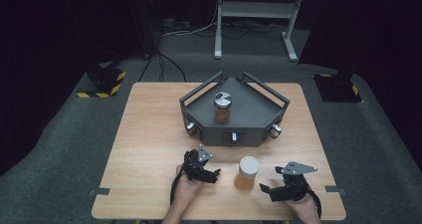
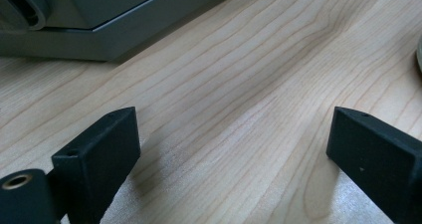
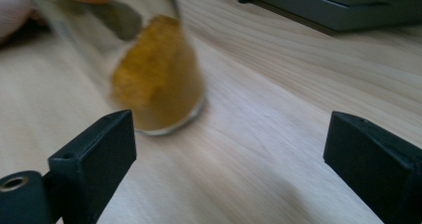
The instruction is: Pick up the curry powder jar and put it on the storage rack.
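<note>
A glass jar (image 1: 247,173) with a pale, cream-coloured lid stands upright on the wooden table (image 1: 149,134), holding orange-brown powder that fills roughly its lower half. In the right gripper view the jar (image 3: 157,79) looks blurred, its clear wall rising above the heaped powder, and it stands ahead of the left-hand jaw rather than between the two.

The right gripper (image 1: 267,190) lies just beside the jar, on the side toward the table's right edge, with its jaws pointing at the jar's base. The jaws stand wide apart with only bare wood between them and grip nothing. The left gripper (image 1: 215,174) rests on the jar's other side, near it but apart, jaws likewise spread wide over bare tabletop (image 2: 239,109) and empty.

Beyond both grippers, farther from the person, sits a grey angular tray (image 1: 249,114) with raised rails, carrying a second jar (image 1: 222,108) with a metal cap and dark brown contents. The tray's front wall lies well ahead of the left gripper, and its lower edge (image 2: 99,35) runs across the top of the left gripper view.

Open wood stretches to the outer side of the left gripper. The right gripper has less room: the table's near edge and right edge both lie close to the hand that holds it.
</note>
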